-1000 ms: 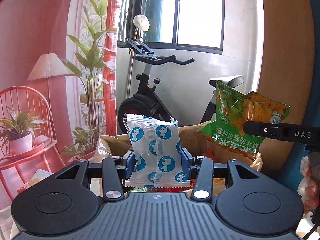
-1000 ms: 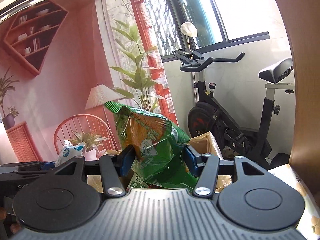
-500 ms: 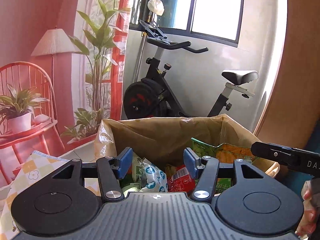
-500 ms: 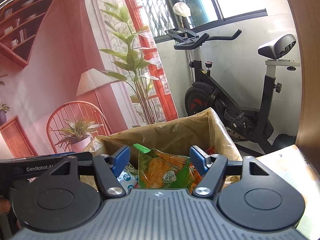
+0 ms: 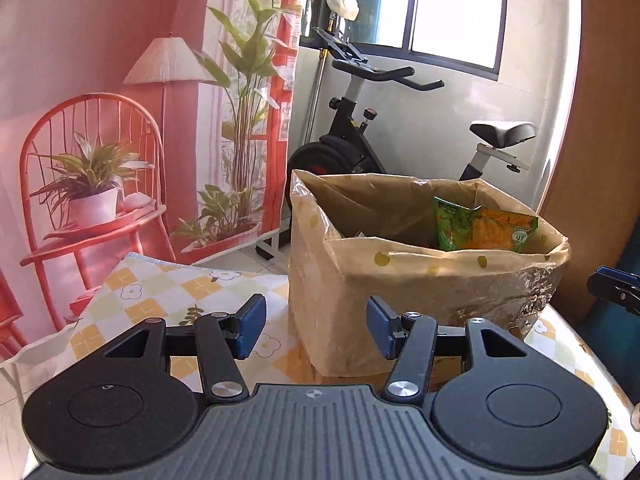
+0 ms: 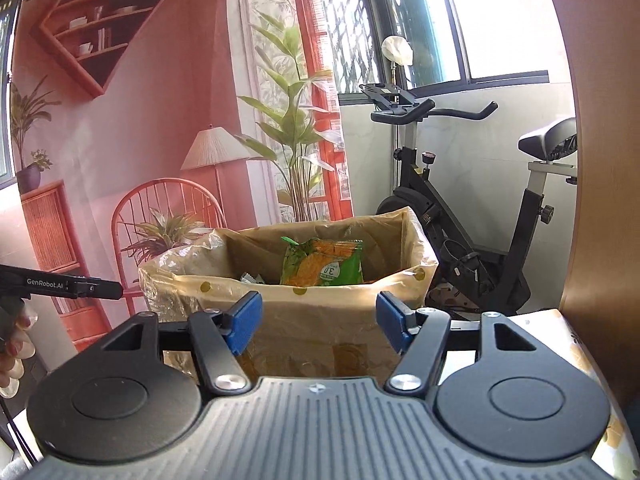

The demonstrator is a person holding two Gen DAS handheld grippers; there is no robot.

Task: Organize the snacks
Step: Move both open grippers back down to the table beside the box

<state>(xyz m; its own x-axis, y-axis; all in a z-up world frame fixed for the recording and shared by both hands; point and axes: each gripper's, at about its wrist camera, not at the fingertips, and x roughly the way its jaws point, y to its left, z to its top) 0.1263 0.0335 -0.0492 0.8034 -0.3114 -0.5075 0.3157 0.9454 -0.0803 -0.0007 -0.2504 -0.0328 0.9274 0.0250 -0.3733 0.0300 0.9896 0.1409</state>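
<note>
Daylight floods both views from the window (image 5: 448, 8) behind the bike (image 6: 460, 216), and the panes are blown out to plain white. The wall under the sill glares too. The bag (image 5: 420, 280) is lit from behind, so its near face sits in soft shade (the rim glows a little). Focus is sharp throughout, with no motion blur. The fisheye bends straight lines hard toward the edges, and the corners go dark.
</note>
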